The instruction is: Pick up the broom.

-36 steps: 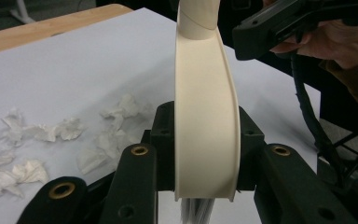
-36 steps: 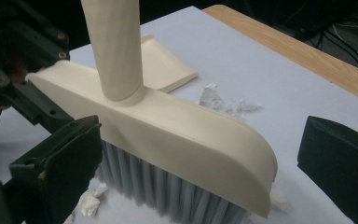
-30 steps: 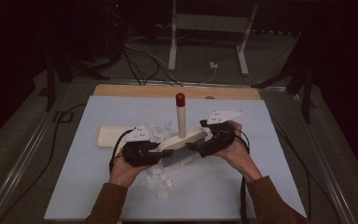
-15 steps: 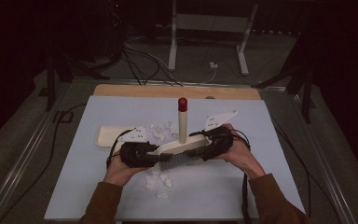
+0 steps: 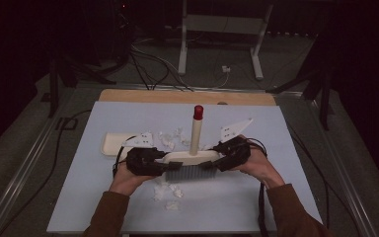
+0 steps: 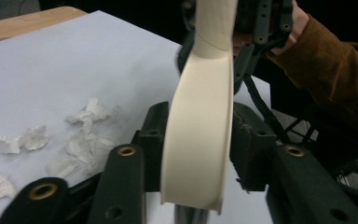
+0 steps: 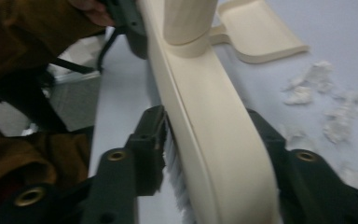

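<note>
Claws level at brush ends

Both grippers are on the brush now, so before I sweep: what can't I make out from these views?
- Brush bristles: left gripper view, hidden behind the cream head.
- Dustpan near edge: high view, covered by the left gripper.
- Right gripper pad contact: high view, too small; right gripper view, blurred.
- Paper scraps: exact count, too small.

No lettering, no label, no brand mark and no number comes through anywhere. The high view is dim, so any small print there may simply be too faint to read.
</note>
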{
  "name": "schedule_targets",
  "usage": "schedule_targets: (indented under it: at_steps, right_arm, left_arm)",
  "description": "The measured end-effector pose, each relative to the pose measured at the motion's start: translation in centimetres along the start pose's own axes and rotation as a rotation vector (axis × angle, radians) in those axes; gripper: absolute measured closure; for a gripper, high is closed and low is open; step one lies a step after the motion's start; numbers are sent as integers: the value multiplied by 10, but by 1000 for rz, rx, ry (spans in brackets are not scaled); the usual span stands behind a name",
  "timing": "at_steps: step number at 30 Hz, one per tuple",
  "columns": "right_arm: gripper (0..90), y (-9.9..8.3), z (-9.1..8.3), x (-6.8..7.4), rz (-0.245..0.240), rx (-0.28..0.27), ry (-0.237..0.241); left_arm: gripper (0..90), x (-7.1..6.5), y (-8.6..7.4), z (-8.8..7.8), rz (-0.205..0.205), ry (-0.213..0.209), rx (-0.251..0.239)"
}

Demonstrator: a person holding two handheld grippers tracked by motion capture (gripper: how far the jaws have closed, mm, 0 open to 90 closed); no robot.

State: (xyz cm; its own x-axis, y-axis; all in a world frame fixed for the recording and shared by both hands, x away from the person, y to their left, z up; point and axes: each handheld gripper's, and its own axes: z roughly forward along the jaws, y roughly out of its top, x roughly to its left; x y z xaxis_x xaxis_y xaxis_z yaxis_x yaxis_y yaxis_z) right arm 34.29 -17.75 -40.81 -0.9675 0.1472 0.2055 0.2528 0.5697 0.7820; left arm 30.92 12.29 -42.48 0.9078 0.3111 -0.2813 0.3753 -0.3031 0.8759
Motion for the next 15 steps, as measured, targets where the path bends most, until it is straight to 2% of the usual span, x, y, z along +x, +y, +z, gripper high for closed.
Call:
schedule_targets:
  at_steps: [4, 5, 6, 9, 11, 13, 15]
  right_arm:
    - [663, -2, 1, 0, -9, -22, 64]
    - [683, -2, 2, 3, -21, -32, 68]
    - [683, -2, 2, 3, -21, -32, 68]
    - [684, -1, 2, 4, -22, -42, 40]
    - [684, 0, 3, 4, -22, -32, 16]
    - [684, -1, 4, 4, -23, -28, -2]
    - [684, -2, 4, 3, -18, -35, -5]
  left_arm:
    - [516, 0, -1, 1, -11, 37, -7]
    - [457, 0, 0, 1, -17, 48, -12]
    - [457, -1, 0, 1, -25, 66, -22]
    - [385, -3, 1, 1, -33, 124, -60]
    - [282, -3, 2, 0, -46, 159, -82]
    - [171, -3, 3, -3, -48, 213, -80]
    - [103, -2, 2, -6, -56, 262, -78]
